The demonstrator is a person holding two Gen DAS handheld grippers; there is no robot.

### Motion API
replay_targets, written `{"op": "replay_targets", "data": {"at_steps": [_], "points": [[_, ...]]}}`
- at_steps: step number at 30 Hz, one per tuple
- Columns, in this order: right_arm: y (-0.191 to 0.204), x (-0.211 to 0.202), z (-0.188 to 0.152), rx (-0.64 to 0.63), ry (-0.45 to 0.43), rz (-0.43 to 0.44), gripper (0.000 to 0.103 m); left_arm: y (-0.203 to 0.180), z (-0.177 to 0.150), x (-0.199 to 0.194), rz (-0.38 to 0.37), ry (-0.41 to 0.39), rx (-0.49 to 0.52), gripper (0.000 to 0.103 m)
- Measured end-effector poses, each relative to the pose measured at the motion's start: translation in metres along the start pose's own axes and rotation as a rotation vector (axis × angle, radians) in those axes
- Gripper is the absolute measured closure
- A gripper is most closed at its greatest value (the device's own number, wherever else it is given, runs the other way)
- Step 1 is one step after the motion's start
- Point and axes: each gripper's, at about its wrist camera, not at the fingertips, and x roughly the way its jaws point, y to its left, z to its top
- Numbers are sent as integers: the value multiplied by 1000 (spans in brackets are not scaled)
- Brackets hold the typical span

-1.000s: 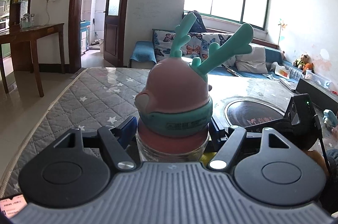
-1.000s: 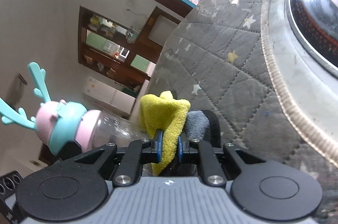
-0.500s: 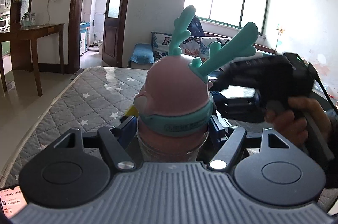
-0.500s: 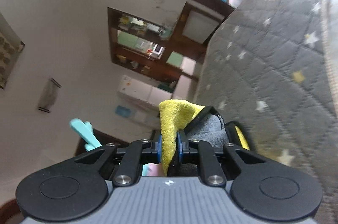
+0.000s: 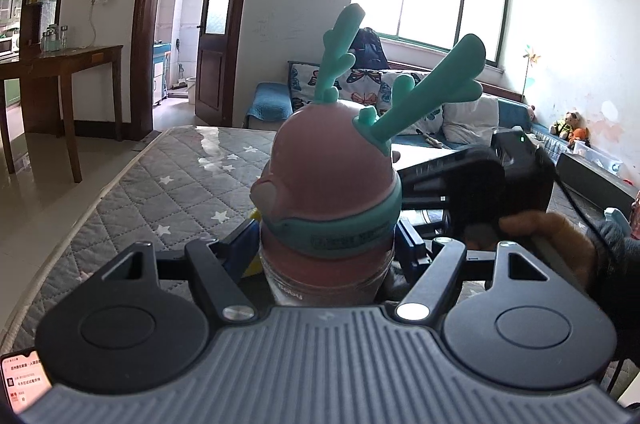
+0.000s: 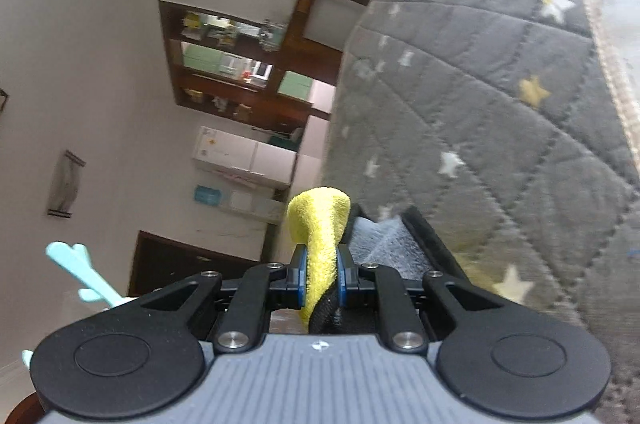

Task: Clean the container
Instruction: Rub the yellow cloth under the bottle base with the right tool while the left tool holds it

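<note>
A clear bottle (image 5: 320,288) with a pink domed lid (image 5: 332,168) and teal antlers stands upright in my left gripper (image 5: 326,242), whose blue pads press on its neck from both sides. A hand (image 5: 548,236) holds the black housing of my right gripper (image 5: 492,184) just right of and behind the bottle; its fingertips are hidden there. In the right wrist view my right gripper (image 6: 320,268) is shut on a folded yellow cloth (image 6: 320,220), and one teal antler (image 6: 76,264) shows at the lower left. A yellow corner of the cloth (image 5: 253,214) peeks out left of the lid.
Underneath lies a table with a grey quilted star-print cover (image 5: 176,184). A wooden side table (image 5: 60,64) and an open doorway are at the left, a sofa with cushions (image 5: 460,120) at the back. A phone (image 5: 24,380) sits in the lower left corner.
The right gripper with the cloth has come up from the lower right to close beside the bottle's lid. In its own view the bottle slid out to the lower left. The left gripper kept still.
</note>
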Motion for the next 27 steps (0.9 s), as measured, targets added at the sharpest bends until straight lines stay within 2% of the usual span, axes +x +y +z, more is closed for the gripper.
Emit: {"op": "replay_targets", "data": {"at_steps": [13, 22, 27], "points": [[-18, -33, -19, -19, -35, -49, 90, -10, 4, 3, 33, 9, 3, 31], [-14, -55, -31, 9, -38, 5, 90, -15, 12, 14, 71, 30, -2, 31], [5, -62, -28, -3, -66, 83, 90, -19, 16, 24, 84, 41, 10, 31]]}}
